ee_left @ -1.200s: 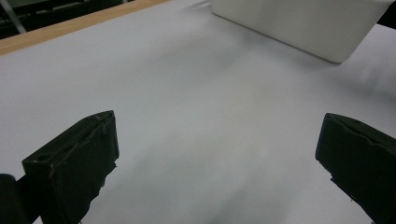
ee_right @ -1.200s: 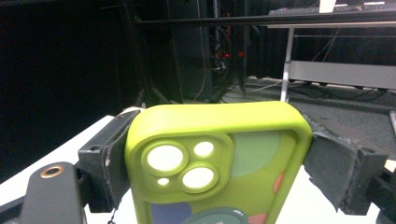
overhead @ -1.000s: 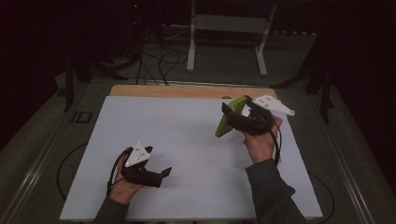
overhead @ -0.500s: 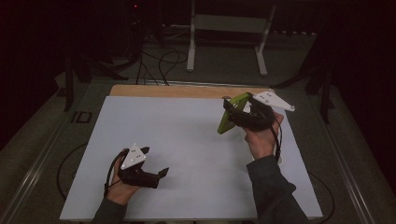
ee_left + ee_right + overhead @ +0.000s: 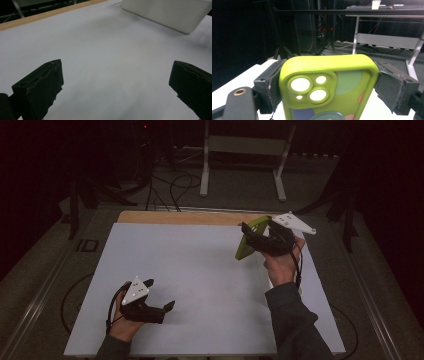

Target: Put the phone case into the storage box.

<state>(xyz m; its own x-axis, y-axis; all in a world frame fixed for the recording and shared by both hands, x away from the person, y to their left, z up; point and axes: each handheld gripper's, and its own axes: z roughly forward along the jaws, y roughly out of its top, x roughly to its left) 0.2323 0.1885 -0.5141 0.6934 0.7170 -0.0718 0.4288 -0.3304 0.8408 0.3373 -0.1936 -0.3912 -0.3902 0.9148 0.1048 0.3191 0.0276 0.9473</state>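
High view: white table (image 5: 200, 285) in dark room. Right gripper (image 5: 255, 239) clamps lime phone case (image 5: 248, 240) above table's far-right corner; left gripper (image 5: 162, 306) spread wide, holding nothing, near front-left edge.

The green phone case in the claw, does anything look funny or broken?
The green phone case looks whole, held up off the table across its width by the right claw. What looks worn is the claw's pads: their edges are ragged and chipped beside the case.
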